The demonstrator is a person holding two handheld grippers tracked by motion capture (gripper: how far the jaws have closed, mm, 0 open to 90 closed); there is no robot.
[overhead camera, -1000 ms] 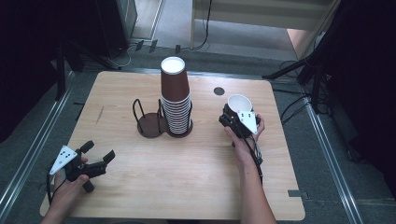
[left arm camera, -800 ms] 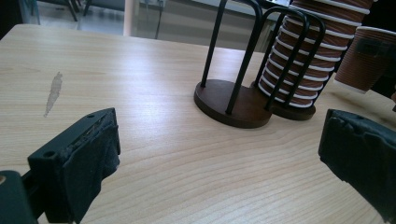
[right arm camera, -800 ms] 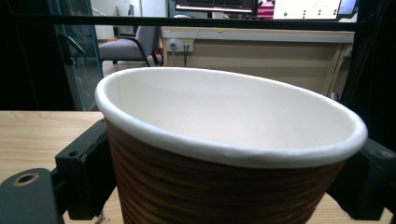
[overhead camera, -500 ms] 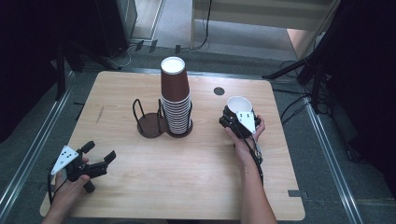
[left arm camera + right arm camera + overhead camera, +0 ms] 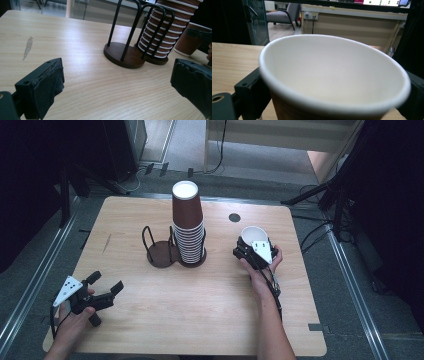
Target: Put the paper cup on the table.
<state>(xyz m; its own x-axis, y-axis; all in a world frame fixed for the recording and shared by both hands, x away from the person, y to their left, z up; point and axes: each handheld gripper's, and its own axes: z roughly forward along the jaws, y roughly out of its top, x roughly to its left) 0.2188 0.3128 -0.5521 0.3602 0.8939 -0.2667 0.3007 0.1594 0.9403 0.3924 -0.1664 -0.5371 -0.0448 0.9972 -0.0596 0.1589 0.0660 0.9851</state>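
A brown paper cup [image 5: 253, 232] with a white inside stands upright on the table at the right, mouth up. My right gripper [image 5: 251, 241] is around it. Its jaws have just been opening, and the cup [image 5: 332, 75] sits loose between them. A tall stack of upside-down brown cups [image 5: 188, 227] fills one bay of a dark wire cup holder [image 5: 160, 252] in the middle of the table; the other bay is empty. My left gripper [image 5: 106, 281] rests open near the front left corner, pointed at the holder [image 5: 125, 53] and the stack [image 5: 165, 30], with nothing between its jaws.
The wooden table [image 5: 200, 310] has a small dark round hole [image 5: 234, 217] at the back right. A pale scuff [image 5: 28, 46] marks the wood at the left. Metal rails and cables run along the floor around the table.
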